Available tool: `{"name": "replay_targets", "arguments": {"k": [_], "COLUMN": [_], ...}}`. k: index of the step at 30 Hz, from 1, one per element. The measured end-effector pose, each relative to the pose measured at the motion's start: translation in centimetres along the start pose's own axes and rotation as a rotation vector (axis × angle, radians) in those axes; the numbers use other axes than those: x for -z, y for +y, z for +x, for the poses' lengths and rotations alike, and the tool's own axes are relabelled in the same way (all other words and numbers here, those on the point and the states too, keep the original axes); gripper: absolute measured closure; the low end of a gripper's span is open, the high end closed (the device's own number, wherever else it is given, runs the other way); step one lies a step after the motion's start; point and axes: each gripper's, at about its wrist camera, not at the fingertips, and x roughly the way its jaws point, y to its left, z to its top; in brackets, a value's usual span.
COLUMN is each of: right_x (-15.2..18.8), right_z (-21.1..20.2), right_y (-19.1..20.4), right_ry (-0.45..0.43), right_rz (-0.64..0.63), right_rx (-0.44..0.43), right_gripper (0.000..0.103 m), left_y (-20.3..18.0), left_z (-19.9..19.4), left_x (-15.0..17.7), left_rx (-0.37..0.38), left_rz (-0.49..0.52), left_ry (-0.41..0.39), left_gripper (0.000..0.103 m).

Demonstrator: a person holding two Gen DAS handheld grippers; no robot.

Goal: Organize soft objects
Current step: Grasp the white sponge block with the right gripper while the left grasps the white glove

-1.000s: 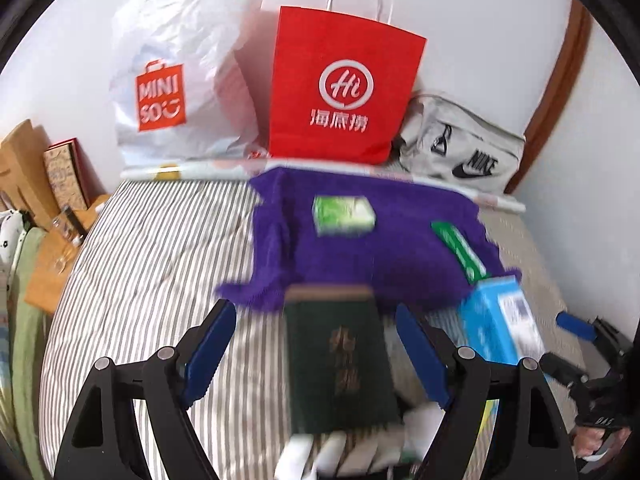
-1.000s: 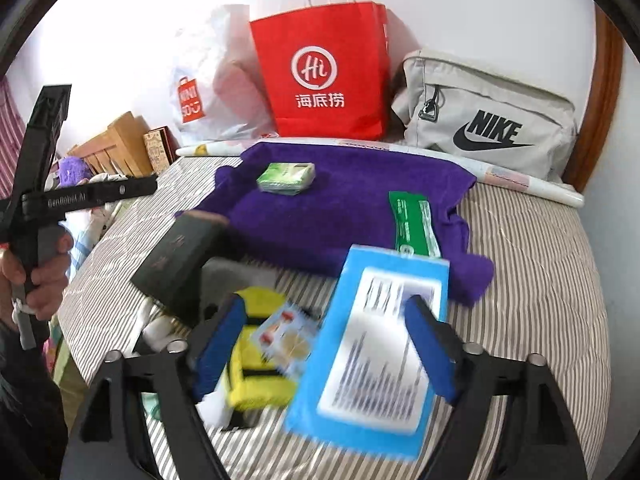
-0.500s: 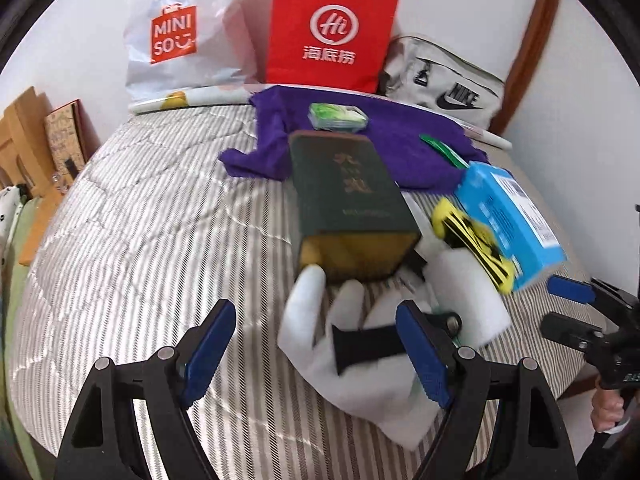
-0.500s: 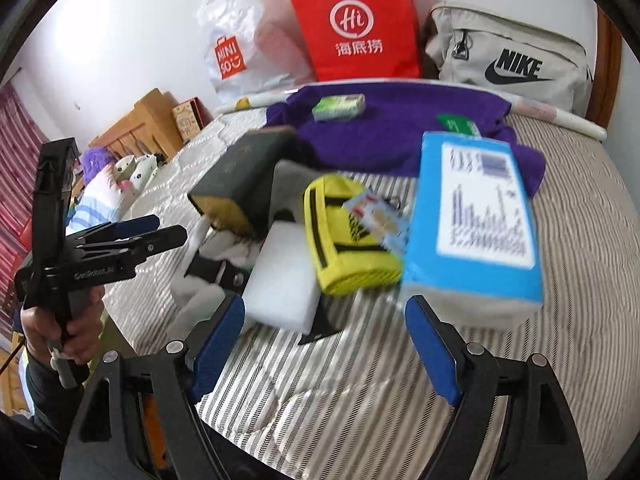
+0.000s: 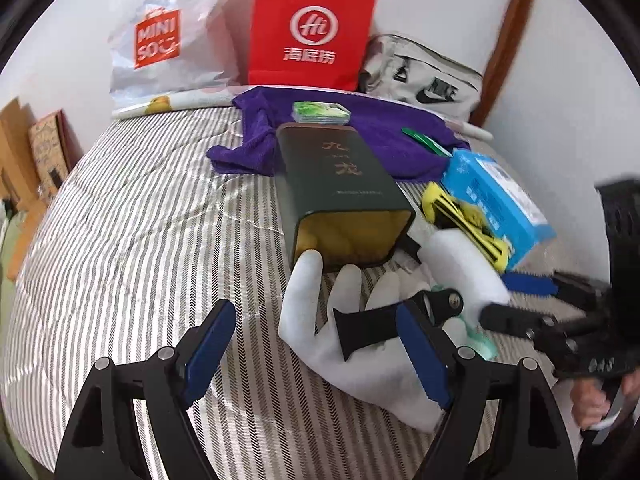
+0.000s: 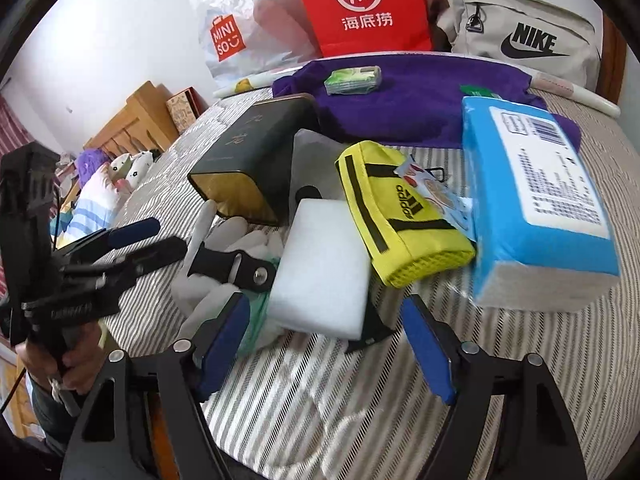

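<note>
On the striped bed lies a pile. A white glove (image 5: 316, 320) with a black strap piece (image 5: 376, 326) on it sits between the pads of my open left gripper (image 5: 316, 350), untouched. A white sponge block (image 6: 320, 268) has its near end between the fingers of my right gripper (image 6: 326, 348), whose jaws are closing without touching it. Beside the sponge lie a yellow pouch (image 6: 396, 208), a blue tissue pack (image 6: 536, 200) and a dark green tin (image 5: 340, 184). Behind them a purple towel (image 5: 380, 128) carries a small green tissue packet (image 5: 320, 112).
A red paper bag (image 5: 312, 32), a white plastic bag (image 5: 160, 40) and a grey sports bag (image 6: 516, 36) stand against the back wall. Wooden furniture (image 6: 136, 120) and plush toys (image 6: 128, 164) are left of the bed. The bed's left half (image 5: 120, 220) is bare stripes.
Both grippers came down and back toward the near end of the pile. The left now frames the glove instead of the tin, the right the sponge instead of the blue pack.
</note>
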Motion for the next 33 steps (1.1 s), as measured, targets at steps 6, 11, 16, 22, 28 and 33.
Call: {"name": "replay_targets", "arguments": {"k": [6, 11, 16, 22, 28, 33], "right_x": [-0.3, 0.0, 1.0, 2.9, 4.9, 6.3], "right_z": [2.0, 0.6, -1.5, -3.3, -5.0, -6.2], "right_y": [0.5, 0.6, 1.0, 1.1, 0.1, -2.8], "right_ry": [0.033, 0.017, 0.004, -0.011, -0.027, -0.036], "right_rz": [-0.017, -0.034, -0.073, -0.100, -0.124, -0.084], "right_rx": [0.018, 0.036, 0.032, 0.033, 0.080, 0.146], "right_gripper": [0.049, 0.050, 0.051, 0.051, 0.051, 0.051], "left_y": [-1.4, -2.7, -3.1, -2.6, -2.0, -2.6], "left_z": [0.4, 1.3, 3.2, 2.2, 1.0, 0.2], "left_x": [0.2, 0.0, 0.1, 0.5, 1.0, 1.6], "left_rx": [0.019, 0.057, 0.088, 0.139, 0.129, 0.097], "left_rz": [0.154, 0.248, 0.256, 0.189, 0.166, 0.198], "left_ry": [-0.006, 0.005, 0.065, 0.070, 0.070, 0.065], "left_gripper": [0.022, 0.022, 0.026, 0.061, 0.064, 0.066]}}
